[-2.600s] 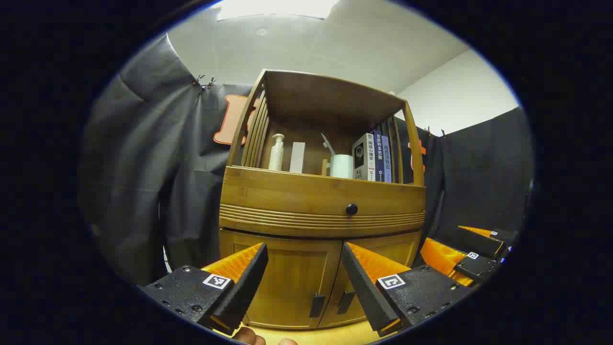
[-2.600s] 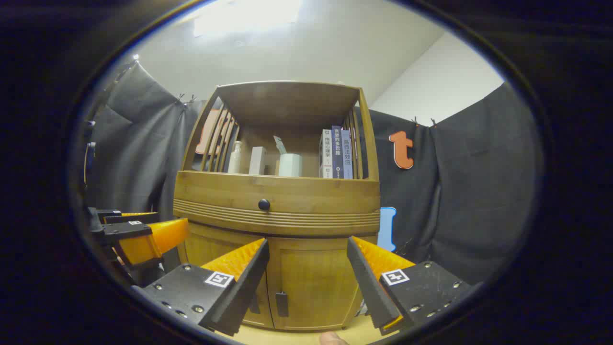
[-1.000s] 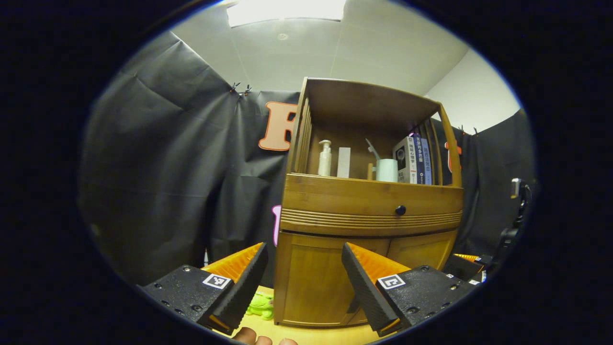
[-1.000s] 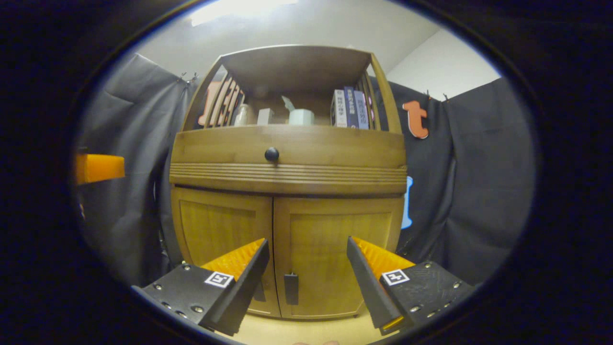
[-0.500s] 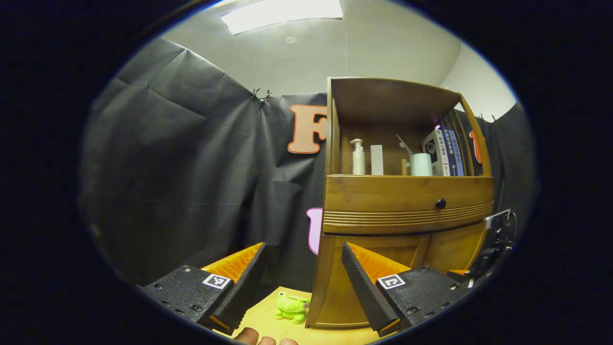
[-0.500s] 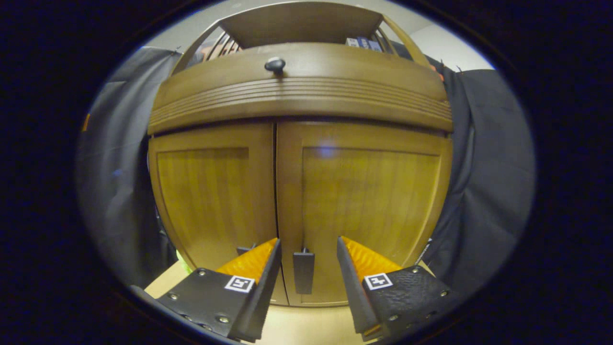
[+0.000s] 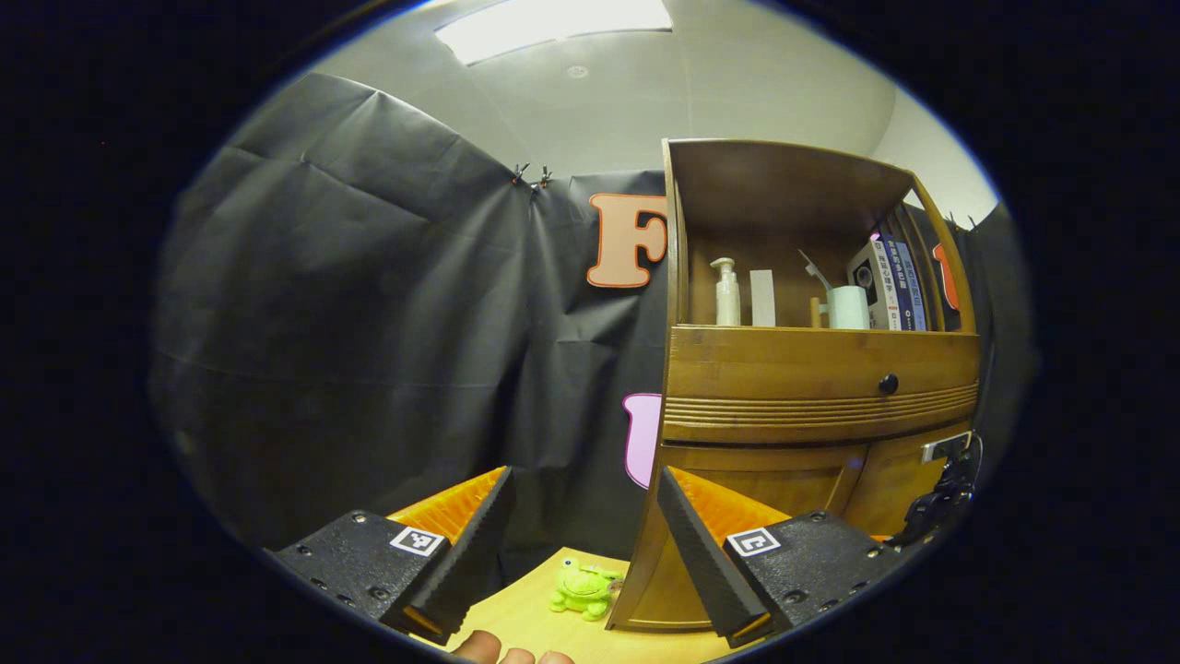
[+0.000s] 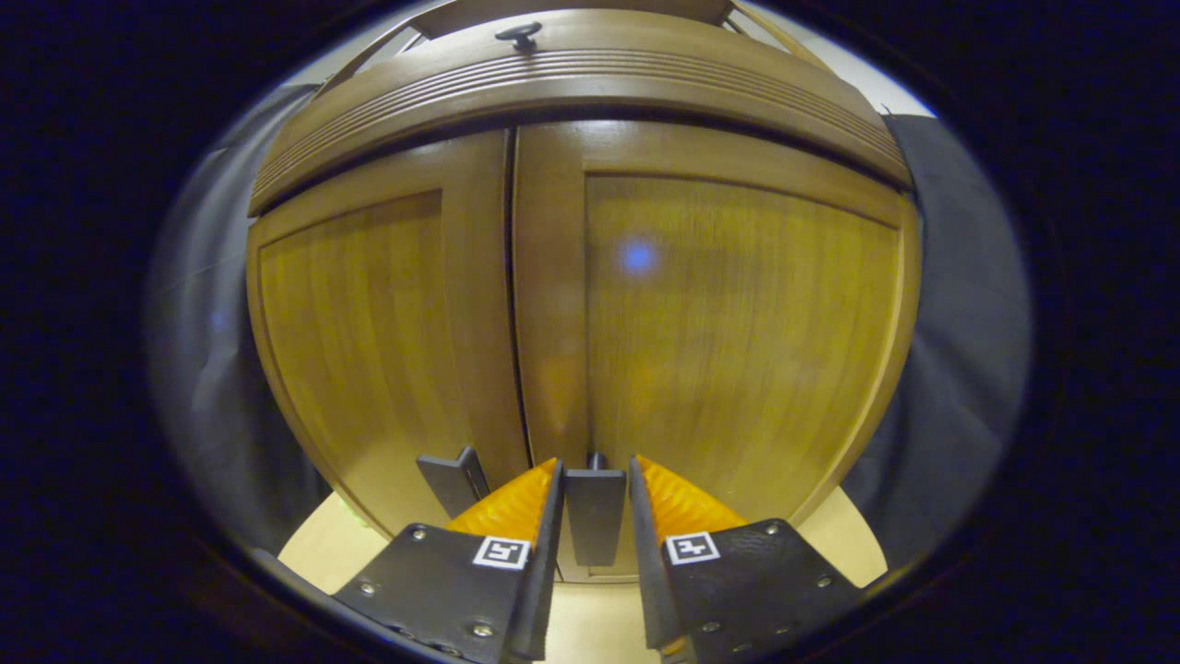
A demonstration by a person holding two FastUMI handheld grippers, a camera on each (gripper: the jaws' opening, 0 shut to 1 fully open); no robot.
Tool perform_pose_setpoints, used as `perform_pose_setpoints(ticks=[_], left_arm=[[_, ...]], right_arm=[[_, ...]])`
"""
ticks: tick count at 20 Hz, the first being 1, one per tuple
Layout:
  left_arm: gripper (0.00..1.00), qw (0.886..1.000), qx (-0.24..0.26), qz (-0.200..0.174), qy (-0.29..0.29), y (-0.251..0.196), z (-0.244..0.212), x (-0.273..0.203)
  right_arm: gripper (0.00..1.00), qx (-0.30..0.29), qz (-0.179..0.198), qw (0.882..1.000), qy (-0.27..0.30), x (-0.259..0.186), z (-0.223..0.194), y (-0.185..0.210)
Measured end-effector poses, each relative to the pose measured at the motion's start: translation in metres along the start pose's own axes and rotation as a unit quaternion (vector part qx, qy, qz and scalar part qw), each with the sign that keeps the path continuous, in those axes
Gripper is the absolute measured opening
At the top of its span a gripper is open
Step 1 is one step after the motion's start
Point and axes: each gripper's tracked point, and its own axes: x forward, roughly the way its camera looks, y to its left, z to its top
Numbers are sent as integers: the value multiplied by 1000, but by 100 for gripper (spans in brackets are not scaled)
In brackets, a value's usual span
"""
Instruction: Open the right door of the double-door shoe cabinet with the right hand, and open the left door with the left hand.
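The right door's handle (image 8: 595,513), a dark flat tab with its long axis upright, sits low at the inner edge of the right door (image 8: 728,341), which is flush with the left door (image 8: 369,360). The right gripper (image 8: 593,521) has both fingers against its sides, clamped. The left gripper (image 7: 583,535) hangs spread wide, apart from the shoe cabinet (image 7: 811,406), above a green toy frog (image 7: 583,588) on the table (image 7: 525,620).

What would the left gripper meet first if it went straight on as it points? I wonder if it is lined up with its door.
Probably not a door. The left gripper points past the cabinet's left side, so it would likely meet the black cloth wall; the green toy lies lower. Depth is unclear.
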Motion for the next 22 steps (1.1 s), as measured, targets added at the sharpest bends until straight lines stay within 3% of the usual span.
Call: perform_pose_setpoints(ticks=[2, 3, 7, 8, 10, 22], left_arm=[[92, 1000, -1, 4, 1, 4, -2, -3], [92, 1000, -2, 3, 2, 4, -2, -4], [92, 1000, -3, -1, 5, 5, -3, -10], [95, 1000, -2, -2, 4, 5, -2, -11], [92, 1000, -3, -9, 1, 3, 0, -12], [92, 995, -11, -99, 2, -48, 4, -27]], right_arm=[[27, 4, -2, 1000, -7, -1, 2, -1], [31, 3, -4, 1000, -12, -5, 7, -2], [28, 11, -8, 1000, -12, -7, 2, -3], [27, 11, -10, 1000, -13, -10, 2, -4], [28, 13, -13, 1000, -16, -16, 5, -5], [27, 22, -30, 999, -23, -57, 5, -23]])
